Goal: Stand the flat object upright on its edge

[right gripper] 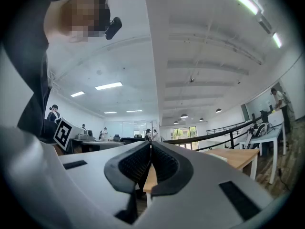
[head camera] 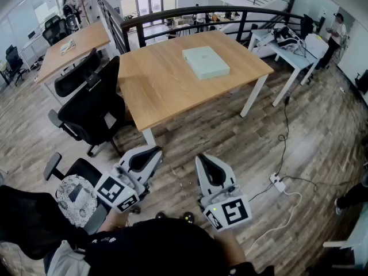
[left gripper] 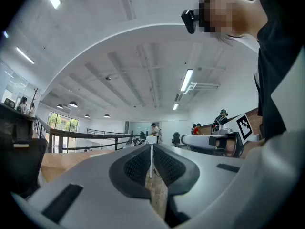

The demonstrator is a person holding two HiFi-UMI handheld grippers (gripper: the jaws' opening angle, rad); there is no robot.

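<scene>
Nothing was done yet: the box [head camera: 206, 62] lay flat on the surface [head camera: 161, 85], well apart from the left tool [head camera: 150, 152] and right tool [head camera: 206, 161], both closed and empty.

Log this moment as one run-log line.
stage: not begun | flat object: lying flat on table, untouched | left gripper: shut, empty | right gripper: shut, empty | both: short of table

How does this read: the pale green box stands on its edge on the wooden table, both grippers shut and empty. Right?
No. The head view shows the pale green box lying flat on the wooden table. The left gripper and right gripper are shut and empty.
</scene>
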